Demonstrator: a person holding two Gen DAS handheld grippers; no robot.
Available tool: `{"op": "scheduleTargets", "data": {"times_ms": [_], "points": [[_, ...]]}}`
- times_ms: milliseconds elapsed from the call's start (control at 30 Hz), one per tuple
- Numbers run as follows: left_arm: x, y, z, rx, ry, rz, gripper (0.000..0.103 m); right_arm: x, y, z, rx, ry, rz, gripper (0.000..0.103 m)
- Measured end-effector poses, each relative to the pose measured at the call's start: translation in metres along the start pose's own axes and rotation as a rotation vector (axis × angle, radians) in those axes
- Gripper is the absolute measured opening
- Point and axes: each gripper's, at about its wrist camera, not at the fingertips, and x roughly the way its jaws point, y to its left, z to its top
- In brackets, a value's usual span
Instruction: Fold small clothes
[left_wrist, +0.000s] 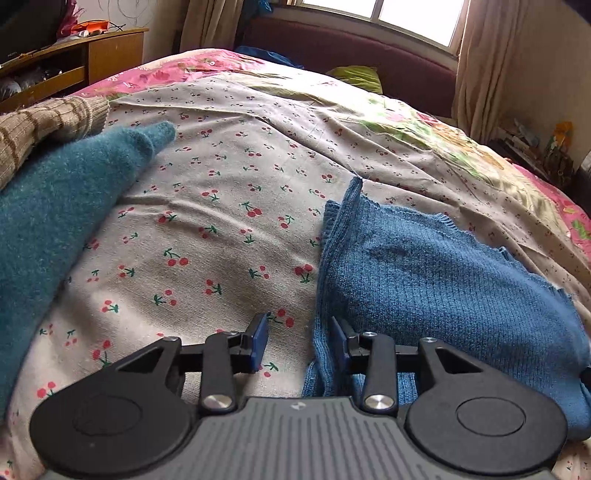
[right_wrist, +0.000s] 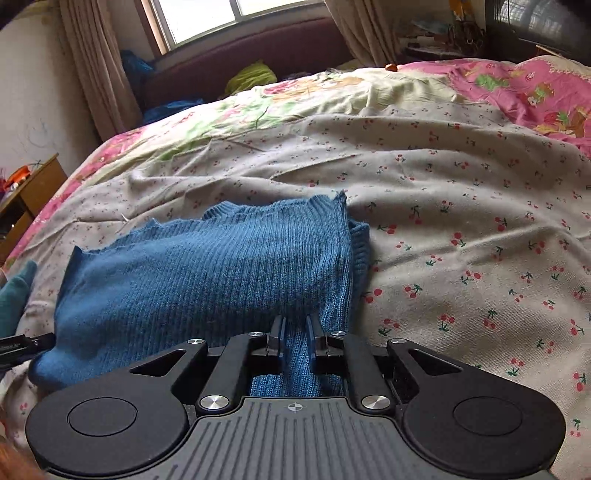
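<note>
Cherry-print bedspread (left_wrist: 221, 229) under blue knit (right_wrist: 207, 266)

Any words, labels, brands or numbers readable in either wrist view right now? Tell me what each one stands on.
No readable text.
Left tongs: small white emblem on the grey housing, no letters.
Right tongs: small crosshair mark on the housing, no letters.
Black bar at the left edge: faint white print, too blurred to read.

Ribbed matt blue knit sweater (right_wrist: 207, 258)

Knit garment (left_wrist: 424, 266) on cherry-print sheet (left_wrist: 221, 229), sweater pile (left_wrist: 55, 206) leftward
</note>
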Motion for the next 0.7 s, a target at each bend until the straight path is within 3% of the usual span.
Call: {"op": "scheduleTargets", "data": {"times_ms": [133,233,367,600,700], "points": [[0.002,0.009,0.006,-0.049,0.015,-0.040,0.052,-0.008,-0.013,0.004,0.005,-0.034,-0.018,0.040],[0.005,0.010,0.007,-0.049,0.023,-0.053,0.054,0.000,-0.023,-0.001,0.025,0.014,-0.031,0.041],[0.000,0.008,0.006,-0.034,0.021,-0.118,0.056,0.004,-0.029,-0.012,0.069,0.063,0.026,0.040],[-0.012,-0.003,0.012,0.049,-0.005,-0.163,0.055,0.000,-0.024,-0.007,0.067,0.049,0.099,0.036],[-0.009,-0.006,0.011,0.086,0.021,-0.165,0.050,0.002,-0.025,-0.005,0.064,0.054,0.114,0.036]]}}
